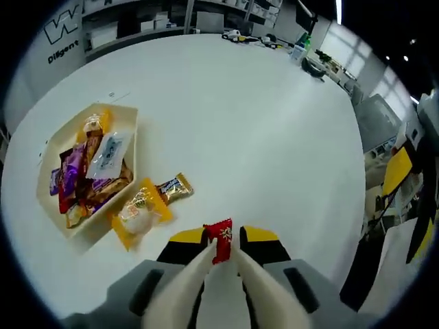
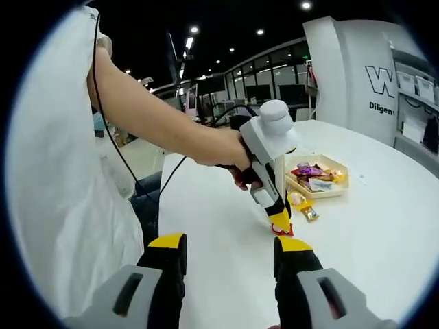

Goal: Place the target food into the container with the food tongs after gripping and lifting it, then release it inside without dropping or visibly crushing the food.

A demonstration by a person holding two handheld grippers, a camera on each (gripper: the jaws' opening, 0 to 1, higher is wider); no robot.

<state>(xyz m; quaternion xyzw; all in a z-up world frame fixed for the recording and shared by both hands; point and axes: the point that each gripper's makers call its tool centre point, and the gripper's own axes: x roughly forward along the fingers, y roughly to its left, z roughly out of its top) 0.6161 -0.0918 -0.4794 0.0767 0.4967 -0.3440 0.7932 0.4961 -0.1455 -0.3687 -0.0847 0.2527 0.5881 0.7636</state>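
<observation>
While the left gripper [image 1: 221,255] pinches a red-wrapped candy [image 1: 220,240] between its cream tong-like fingertips [image 1: 201,264], the piece sits clear of the white table [image 1: 260,130]. It is held only by the lower edge of the wrapper, which I judge is meant to avoid squashing the contents. In the right gripper view the same gripper [image 2: 281,229] appears from the side, tilted down with its tips close above the tabletop and the red candy [image 2: 281,232] at the tip. Whether the candy clears the surface from that angle is hard to tell.

The cream tray [image 1: 127,113] lies to the left of the held candy, well apart from it, so the carry toward the container seems not yet under way. Count inside the tray: one clear-white packet [image 1: 110,154], and several purple, orange and brown wrapped sweets heaped together, too overlapped for an exact count. Count outside the tray: two items, a yellow-wrapped round snack [image 1: 139,211] touching the tray's near edge, and a gold-and-brown bar [image 1: 175,188] just beside it.

The right gripper [image 2: 230,257] hangs idle with its yellow-tipped jaws spread wide and nothing between them. One person's hand [image 2: 236,164] grips the left tool.
</observation>
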